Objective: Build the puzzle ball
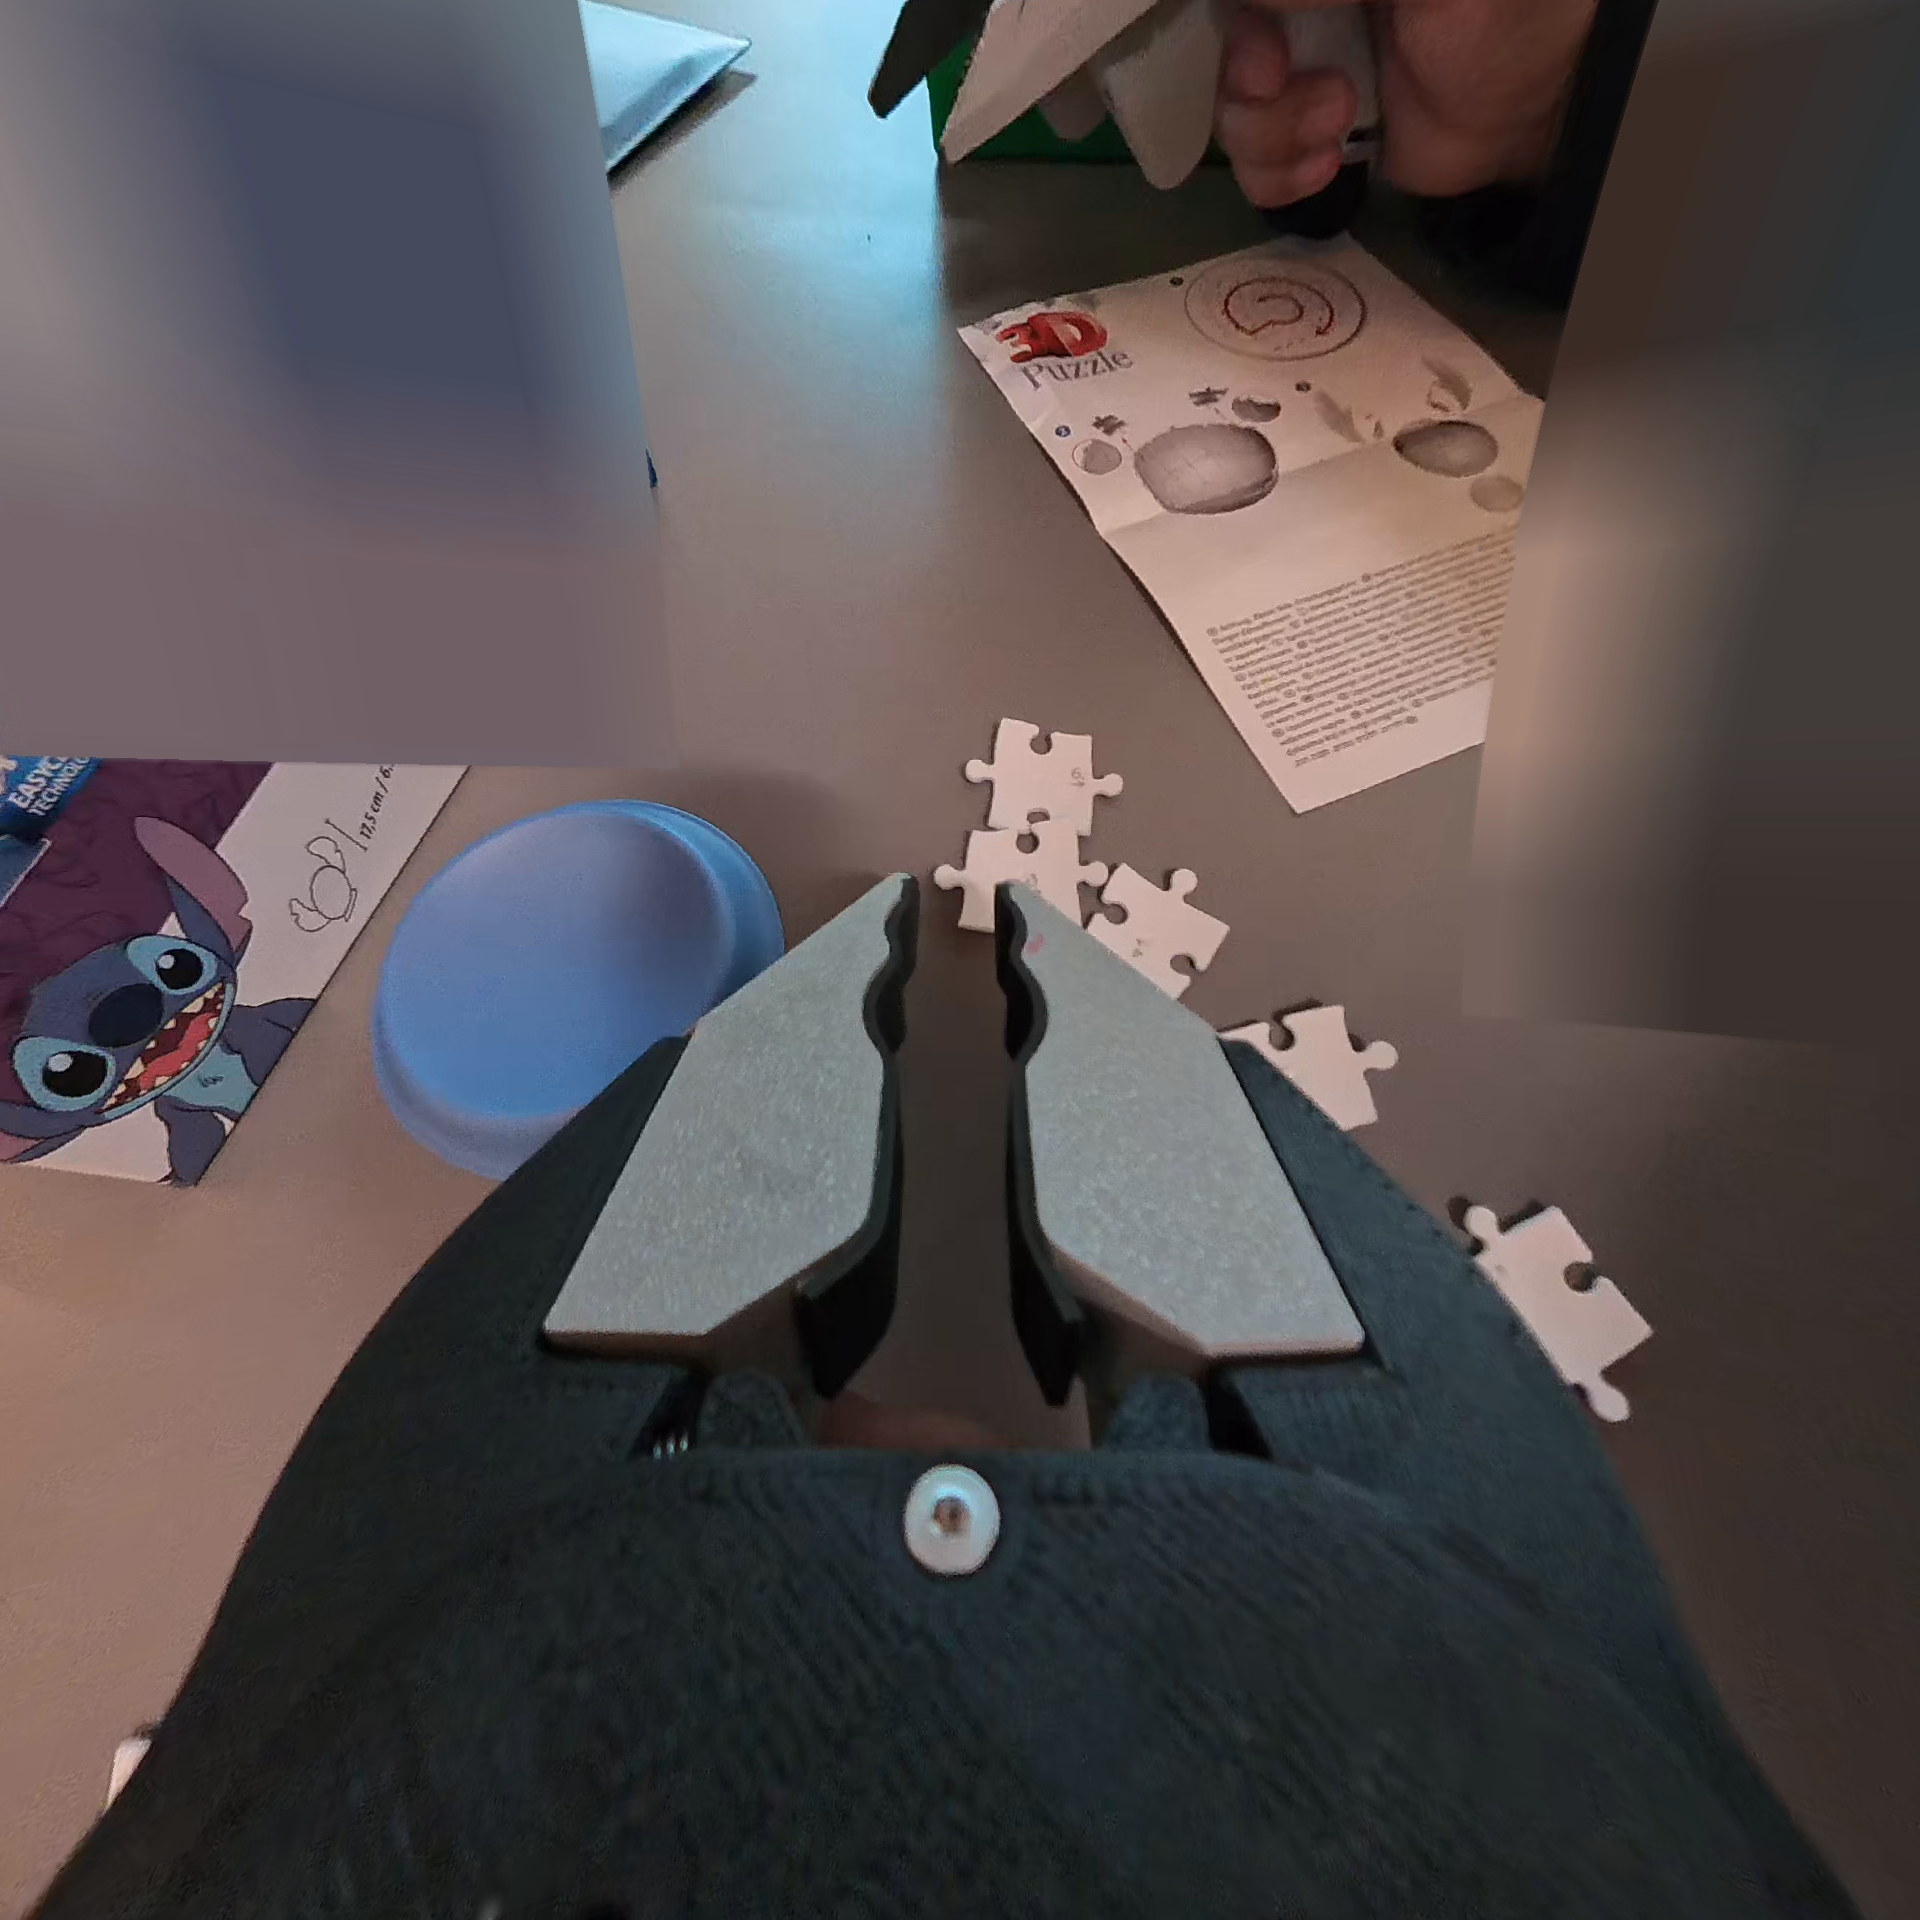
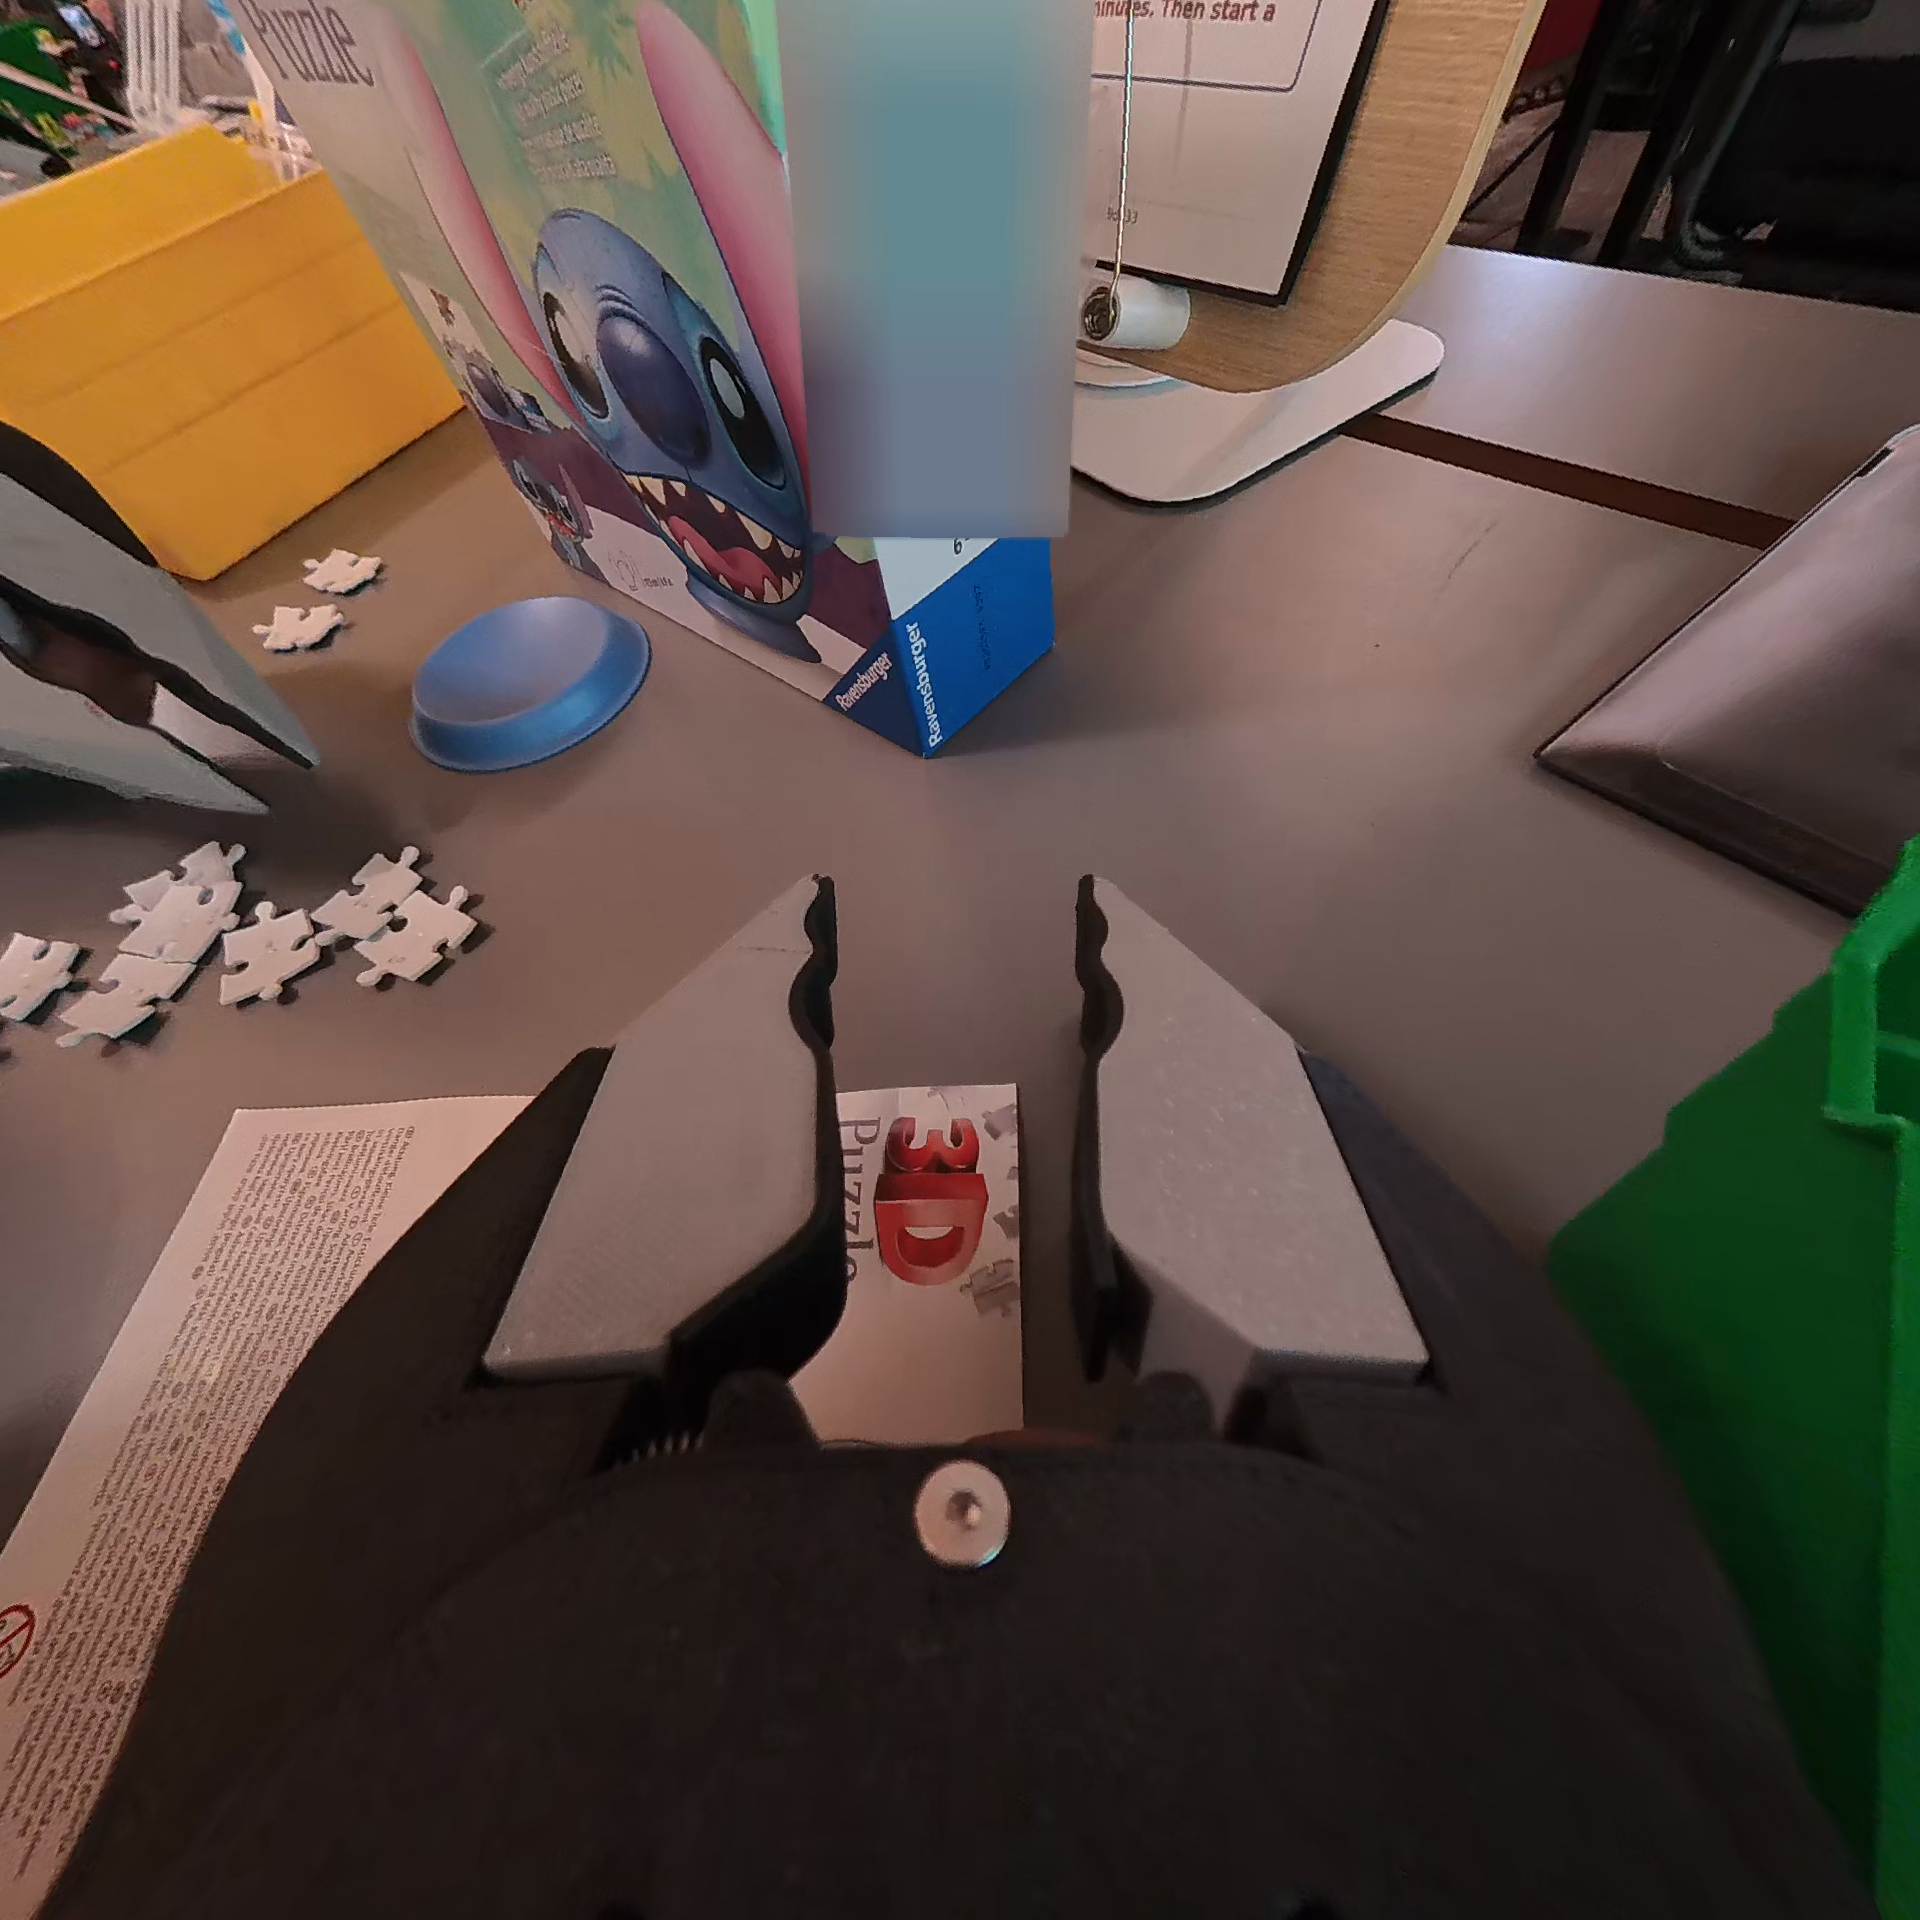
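Several white puzzle pieces lie face down on the grey table [image 1: 831, 520]; one piece [image 1: 1023, 873] sits just past my left gripper's tips. My left gripper [image 1: 956, 899] is empty, its jaws a narrow gap apart, low over the table. A blue round stand [image 1: 561, 977] lies to its left. My right gripper [image 2: 951, 894] is open and empty above the instruction leaflet [image 2: 208, 1351]. In the right wrist view the piece cluster [image 2: 260, 935] lies at the left, below the left gripper's fingers [image 2: 125, 623]. The blue stand [image 2: 530, 675] sits beside the puzzle box [image 2: 675, 416].
A green bin [image 2: 1766, 1351] stands close on the right. A yellow box [image 2: 208, 343] is at the back left, with two more pieces [image 2: 312, 603] in front of it. A grey slab [image 2: 1745, 707] and a white-based stand [image 2: 1247, 416] are at the back right. The grippers' ends are close to 20 cm from one another.
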`<state>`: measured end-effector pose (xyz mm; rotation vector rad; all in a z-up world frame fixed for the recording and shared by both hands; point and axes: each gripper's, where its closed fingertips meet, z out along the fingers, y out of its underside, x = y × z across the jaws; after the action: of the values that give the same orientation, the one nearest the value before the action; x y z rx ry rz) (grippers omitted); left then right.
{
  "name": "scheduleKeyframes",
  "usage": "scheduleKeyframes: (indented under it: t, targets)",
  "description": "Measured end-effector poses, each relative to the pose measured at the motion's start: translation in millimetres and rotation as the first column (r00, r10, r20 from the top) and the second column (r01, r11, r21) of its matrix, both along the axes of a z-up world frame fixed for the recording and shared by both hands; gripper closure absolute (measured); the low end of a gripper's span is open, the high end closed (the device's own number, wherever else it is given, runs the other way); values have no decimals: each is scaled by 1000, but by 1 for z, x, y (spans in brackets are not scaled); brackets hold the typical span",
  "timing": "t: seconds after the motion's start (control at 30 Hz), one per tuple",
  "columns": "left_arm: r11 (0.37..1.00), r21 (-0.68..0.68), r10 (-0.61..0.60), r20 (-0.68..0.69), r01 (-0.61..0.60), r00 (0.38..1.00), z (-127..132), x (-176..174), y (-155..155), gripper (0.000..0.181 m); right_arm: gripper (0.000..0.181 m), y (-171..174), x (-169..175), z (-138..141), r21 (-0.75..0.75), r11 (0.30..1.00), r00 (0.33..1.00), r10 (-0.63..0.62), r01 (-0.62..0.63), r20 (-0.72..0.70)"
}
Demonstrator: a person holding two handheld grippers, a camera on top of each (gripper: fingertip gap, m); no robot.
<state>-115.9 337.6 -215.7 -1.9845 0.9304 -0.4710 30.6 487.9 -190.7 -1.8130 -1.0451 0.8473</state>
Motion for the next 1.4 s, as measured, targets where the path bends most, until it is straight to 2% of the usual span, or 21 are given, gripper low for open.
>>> scheduleKeyframes:
  t: [0.27,0.57,0.93,1.4]
  targets:
    - [1000,-9,-21,-18,21,1000,1,-1,-5,168,138,-4,-3,-2,3,1000,1000,15,-15,8]
    - [1000,-11,-15,25,15,1000,17,-5,-9,167,137,-5,-4,-3,-1,1000,1000,23,-23,8]
    - [992,-121,42,41,-36,998,4,-15,-7,166,137,-2,-4,-10,-10,1000,1000,15,-15,27]
    - [991,-129,30,15,-28,999,-4,-12,-8,165,137,0,-2,-6,-4,1000,1000,6,-6,17]
